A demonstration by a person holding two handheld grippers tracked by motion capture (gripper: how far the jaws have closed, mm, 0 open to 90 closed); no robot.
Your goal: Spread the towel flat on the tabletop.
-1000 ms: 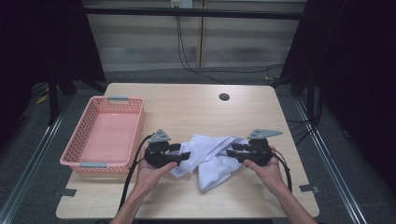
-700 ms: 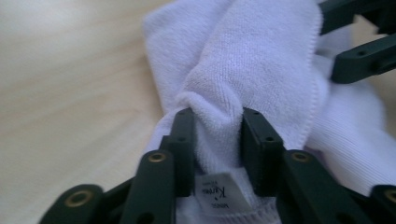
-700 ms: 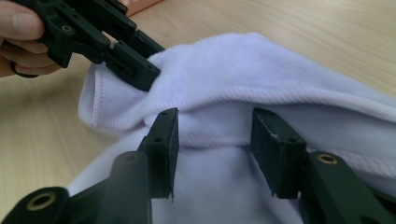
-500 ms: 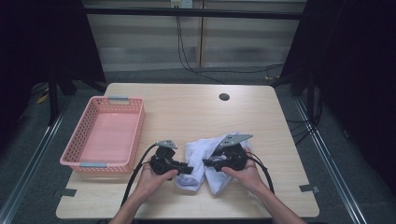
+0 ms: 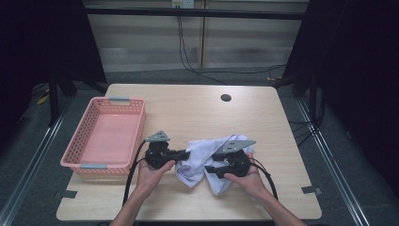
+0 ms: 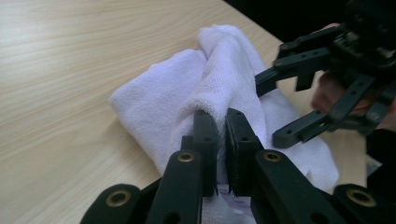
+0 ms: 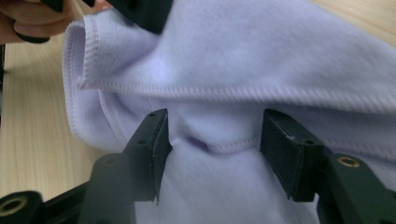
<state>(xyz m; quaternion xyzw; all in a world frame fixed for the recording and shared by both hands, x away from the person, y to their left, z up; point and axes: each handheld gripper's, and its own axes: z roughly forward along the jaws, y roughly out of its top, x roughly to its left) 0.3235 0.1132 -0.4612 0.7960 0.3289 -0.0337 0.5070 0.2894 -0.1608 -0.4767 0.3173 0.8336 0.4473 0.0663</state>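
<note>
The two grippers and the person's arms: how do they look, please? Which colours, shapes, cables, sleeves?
Both the left gripper and the right gripper are black, each with two flat jaws on perforated bars with brass-coloured rivets. Each carries a grey three-cornered plate on top and trails a black cable. The forearms are bare; no sleeves show.

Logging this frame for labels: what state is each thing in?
Left claw: shut on the towel.
Right claw: open, jaws apart around a towel hem.
Towel: bunched up, lying on the table.
Basket: empty, upright.
Table: bare wood at the back.
</note>
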